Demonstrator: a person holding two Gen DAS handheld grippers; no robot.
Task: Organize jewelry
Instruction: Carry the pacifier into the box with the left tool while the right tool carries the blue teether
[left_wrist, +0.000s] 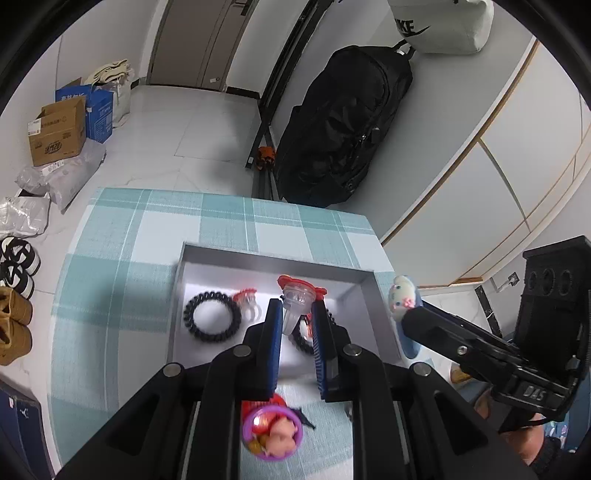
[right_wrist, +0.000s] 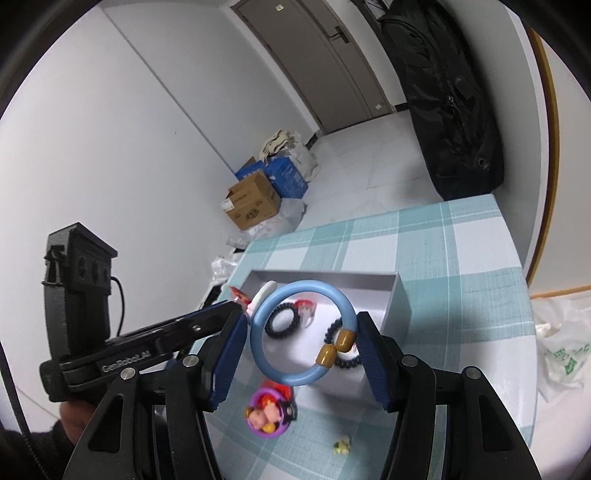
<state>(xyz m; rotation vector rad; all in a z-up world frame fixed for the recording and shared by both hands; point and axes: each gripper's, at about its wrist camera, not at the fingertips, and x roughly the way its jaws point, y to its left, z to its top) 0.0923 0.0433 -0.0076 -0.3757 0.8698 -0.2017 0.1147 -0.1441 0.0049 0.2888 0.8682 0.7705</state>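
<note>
Tabletop (left_wrist: 110, 236) covered in teal plaid cloth carries a grey tray (left_wrist: 364, 295) in the left wrist view. Inside the tray, at about nine o'clock from the left gripper (left_wrist: 297, 314), a black spiral hair tie (left_wrist: 212, 317) is laid flat, with a small red-and-clear ring (left_wrist: 245, 301) just beside it. The left gripper's fingers are clenched on a clear plastic ring with a red top (left_wrist: 299, 295), which is held over the tray; a second black hair tie (left_wrist: 301, 341) is partly hidden beneath it. At six o'clock, near the tray's front edge, a purple-rimmed toy charm (left_wrist: 271, 434) is seen on the cloth. At three o'clock, the right gripper is seen from the side, its hold hidden there.

In the right wrist view, the right gripper (right_wrist: 303, 334) is closed on a light blue bangle (right_wrist: 258, 328) with two gold-brown beads, gripped at nine and three o'clock and held upright above the tray (right_wrist: 399, 306). A small yellow bit (right_wrist: 341, 446) is seen on the cloth at five o'clock.
</note>
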